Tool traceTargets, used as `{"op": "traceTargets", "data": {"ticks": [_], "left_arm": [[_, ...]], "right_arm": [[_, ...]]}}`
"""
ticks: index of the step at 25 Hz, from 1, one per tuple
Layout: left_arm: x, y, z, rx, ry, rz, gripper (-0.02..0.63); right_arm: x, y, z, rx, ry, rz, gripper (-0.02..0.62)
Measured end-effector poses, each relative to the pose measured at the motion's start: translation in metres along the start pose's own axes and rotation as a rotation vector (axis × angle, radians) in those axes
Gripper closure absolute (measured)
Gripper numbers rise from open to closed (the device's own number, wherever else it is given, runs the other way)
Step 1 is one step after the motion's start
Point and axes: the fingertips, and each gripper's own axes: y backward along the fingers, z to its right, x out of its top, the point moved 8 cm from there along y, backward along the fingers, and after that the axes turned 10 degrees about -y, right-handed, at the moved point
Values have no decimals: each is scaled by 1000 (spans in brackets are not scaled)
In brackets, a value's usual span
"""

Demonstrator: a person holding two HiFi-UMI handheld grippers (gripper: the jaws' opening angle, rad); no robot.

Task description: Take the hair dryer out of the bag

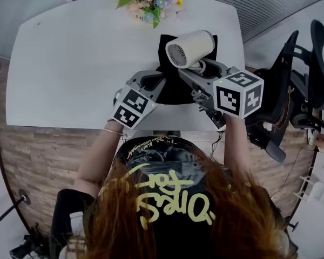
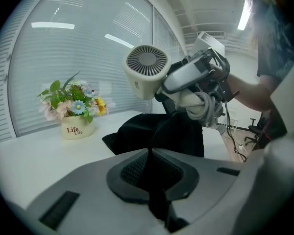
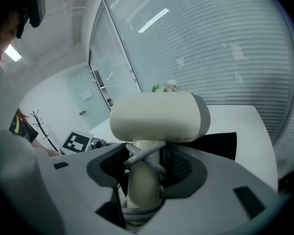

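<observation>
Left tongs (image 2: 150,168) pinch black bag (image 2: 182,137) below hair dryer (image 2: 146,72).

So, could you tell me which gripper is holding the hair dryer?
The right gripper: its jaws clamp the cream hair dryer by its handle. The left gripper is pinching the black bag instead.

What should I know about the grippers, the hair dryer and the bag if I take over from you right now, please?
Left gripper: shut on a fold of the black bag, which lies on the white table.
Right gripper: shut on the hair dryer by its handle, cord wound round it.
Done: dryer held above the bag, seemingly clear of it.
To do: set the dryer on the table, let go of the bag.
</observation>
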Motion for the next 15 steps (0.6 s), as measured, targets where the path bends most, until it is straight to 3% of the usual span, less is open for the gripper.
{"op": "traceTargets", "data": {"ticks": [15], "left_arm": [[-8,-4,3,-61,31,-42,591]], "right_arm": [[-15,-34,35,-69,-54,-89,374]]}}
